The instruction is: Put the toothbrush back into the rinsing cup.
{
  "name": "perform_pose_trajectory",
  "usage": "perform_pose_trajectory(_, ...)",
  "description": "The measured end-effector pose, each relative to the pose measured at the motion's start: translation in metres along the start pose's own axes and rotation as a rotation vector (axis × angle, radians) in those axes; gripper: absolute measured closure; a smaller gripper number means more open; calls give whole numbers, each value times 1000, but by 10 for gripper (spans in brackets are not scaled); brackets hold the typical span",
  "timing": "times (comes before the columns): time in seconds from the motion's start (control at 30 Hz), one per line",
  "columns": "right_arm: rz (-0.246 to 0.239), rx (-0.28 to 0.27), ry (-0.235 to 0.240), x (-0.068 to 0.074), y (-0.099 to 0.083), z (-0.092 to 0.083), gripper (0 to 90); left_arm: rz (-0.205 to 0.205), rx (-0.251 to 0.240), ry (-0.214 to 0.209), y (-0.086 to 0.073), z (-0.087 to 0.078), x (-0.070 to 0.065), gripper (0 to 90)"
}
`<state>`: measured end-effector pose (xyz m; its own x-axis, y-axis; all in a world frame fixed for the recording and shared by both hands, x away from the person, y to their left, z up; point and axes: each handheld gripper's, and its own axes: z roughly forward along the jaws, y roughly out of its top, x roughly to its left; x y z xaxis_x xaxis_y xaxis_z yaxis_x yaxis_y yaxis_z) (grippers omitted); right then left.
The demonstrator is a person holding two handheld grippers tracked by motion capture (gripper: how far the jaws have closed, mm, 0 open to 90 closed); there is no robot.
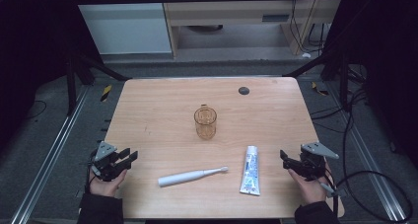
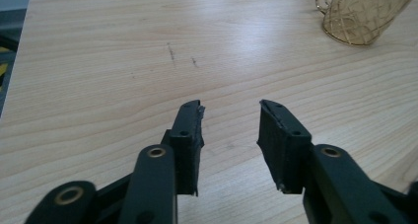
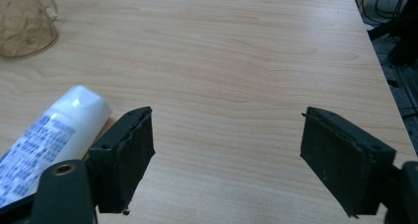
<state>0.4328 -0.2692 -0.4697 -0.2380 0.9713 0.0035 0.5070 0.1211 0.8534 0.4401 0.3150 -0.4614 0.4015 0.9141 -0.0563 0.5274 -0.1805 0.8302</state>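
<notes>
An amber glass cup (image 1: 205, 122) with a handle stands at the middle of the wooden table (image 1: 162, 100); it also shows at the top right as the cup (image 2: 362, 12) and at the top left as the cup (image 3: 23, 21). A white electric toothbrush (image 1: 191, 176) lies in front of it, head to the right. A white toothpaste tube (image 1: 251, 169) lies to the right, and the tube (image 3: 47, 135) sits beside the right gripper's jaw. My left gripper (image 1: 129, 157) rests at the table's left edge, open and empty (image 2: 230, 120). My right gripper (image 1: 285, 160) rests at the right edge, open wide and empty (image 3: 227, 135).
A small dark round disc (image 1: 243, 90) sits in the table's far right part. Black frame struts (image 1: 98, 66) and cables (image 1: 355, 130) stand beyond the table on both sides. Bare wood lies between the grippers and the cup.
</notes>
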Motion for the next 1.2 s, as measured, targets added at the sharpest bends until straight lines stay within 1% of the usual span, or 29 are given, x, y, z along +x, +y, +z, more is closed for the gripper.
perform_pose_trajectory(0.03, 0, 0, 0, 0, 0, 0, 222, 4, 3, -4, 0, 0, -2, 630)
perform_pose_trajectory(0.07, -24, 11, 3, 5, 0, 0, 232, 12, 15, -14, 0, 1, -5, 651)
perform_pose_trajectory(0.13, -32, 14, 8, 8, 0, 0, 236, 15, 20, -19, 0, 1, -6, 663)
perform_pose_trajectory(0.17, -37, 13, 29, 13, 1, -1, 246, 17, 30, -25, 0, 2, -8, 685)
perform_pose_trajectory(0.2, -34, 14, 48, 16, 1, -1, 251, 21, 44, -38, 0, 2, -10, 696)
perform_pose_trajectory(0.23, -34, 10, 64, 18, 2, -1, 255, 20, 44, -44, 1, 2, -12, 703)
perform_pose_trajectory(0.3, -49, 8, 66, 23, 3, -2, 263, 30, 52, -59, 2, 2, -15, 724)
perform_pose_trajectory(0.33, -59, 5, 65, 25, 4, -2, 266, 30, 52, -59, 2, 2, -15, 729)
perform_pose_trajectory(0.37, -59, 5, 65, 25, 4, -2, 266, 34, 54, -67, 2, 2, -17, 729)
perform_pose_trajectory(0.4, -69, 9, 64, 28, 5, -2, 272, 51, 70, -78, 3, 4, -21, 747)
perform_pose_trajectory(0.43, -62, 11, 71, 29, 4, -2, 277, 51, 70, -78, 3, 4, -21, 756)
perform_pose_trajectory(0.47, -65, 11, 73, 29, 4, -1, 281, 72, 87, -96, 3, 6, -26, 765)
perform_pose_trajectory(0.5, -67, 15, 75, 30, 3, -1, 286, 72, 87, -96, 3, 6, -26, 768)
perform_pose_trajectory(0.57, -73, 14, 76, 30, 3, -1, 291, 90, 99, -108, 3, 8, -31, 769)
perform_pose_trajectory(0.63, -70, 22, 90, 31, 3, 0, 300, 106, 122, -127, 4, 12, -37, 786)
perform_pose_trajectory(0.67, -73, 27, 95, 31, 3, 1, 308, 106, 122, -127, 4, 12, -37, 794)
perform_pose_trajectory(0.83, -89, 42, 96, 33, 1, 3, 319, 141, 156, -160, 3, 16, -47, 821)
perform_pose_trajectory(0.87, -91, 42, 93, 33, 1, 3, 320, 155, 167, -180, 3, 18, -52, 828)
perform_pose_trajectory(0.9, -91, 42, 93, 33, 1, 3, 320, 155, 167, -180, 3, 18, -52, 833)
perform_pose_trajectory(0.93, -91, 43, 91, 33, 1, 3, 320, 158, 172, -190, 3, 20, -54, 838)
perform_pose_trajectory(0.97, -92, 43, 89, 32, 1, 4, 321, 178, 192, -209, 2, 23, -59, 843)
perform_pose_trajectory(1.0, -92, 43, 89, 32, 1, 4, 321, 178, 192, -209, 2, 23, -59, 846)
perform_pose_trajectory(1.13, -86, 45, 86, 31, 1, 4, 323, 215, 222, -245, 1, 27, -69, 858)
perform_pose_trajectory(1.17, -86, 45, 84, 31, 1, 4, 324, 215, 222, -245, 1, 27, -69, 864)
perform_pose_trajectory(1.2, -87, 45, 83, 31, 1, 4, 324, 227, 234, -252, 1, 28, -72, 868)
